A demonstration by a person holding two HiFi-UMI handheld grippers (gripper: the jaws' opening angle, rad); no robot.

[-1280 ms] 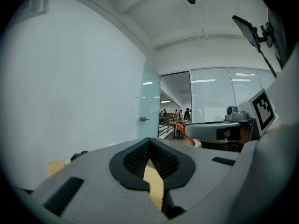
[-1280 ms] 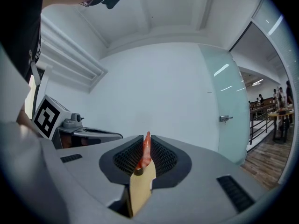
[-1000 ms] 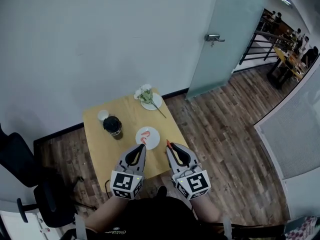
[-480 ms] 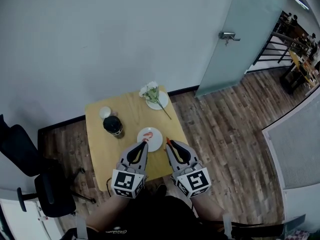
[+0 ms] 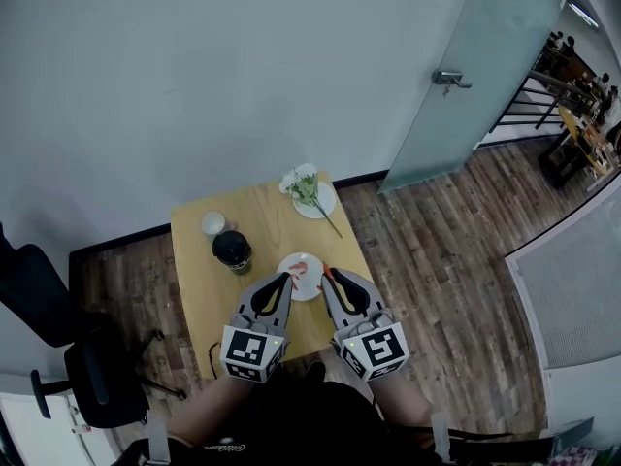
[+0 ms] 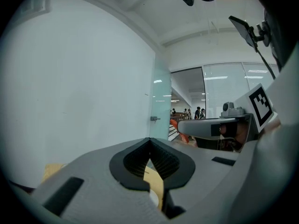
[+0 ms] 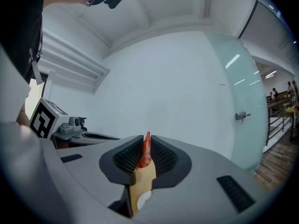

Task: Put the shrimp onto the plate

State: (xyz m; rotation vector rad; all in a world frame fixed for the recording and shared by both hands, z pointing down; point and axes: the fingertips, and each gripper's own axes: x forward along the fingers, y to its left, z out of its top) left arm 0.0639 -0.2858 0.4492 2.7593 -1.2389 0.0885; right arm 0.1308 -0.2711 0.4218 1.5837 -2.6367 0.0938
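A small white plate (image 5: pixel 309 285) lies on the wooden table (image 5: pixel 262 229), with one orange shrimp (image 5: pixel 299 268) on it. My left gripper (image 5: pixel 290 278) is shut, its tips over the plate's left rim beside that shrimp; in the left gripper view (image 6: pixel 149 140) nothing shows between its jaws. My right gripper (image 5: pixel 327 274) hangs just right of the plate, shut on a second orange shrimp (image 7: pixel 145 149) whose tail pokes up past the tips. That shrimp (image 6: pixel 175 124) and the right gripper also show in the left gripper view.
A black cup (image 5: pixel 233 249) and a small white cup (image 5: pixel 212 223) stand at the table's left. A saucer with white flowers (image 5: pixel 309 188) sits at the far corner. A black chair (image 5: pixel 58 357) is on the left, a glass door (image 5: pixel 466 76) on the right.
Both grippers have moved forward to the plate: the left tips now reach over its rim, and the right one with its shrimp is closer to its right edge.
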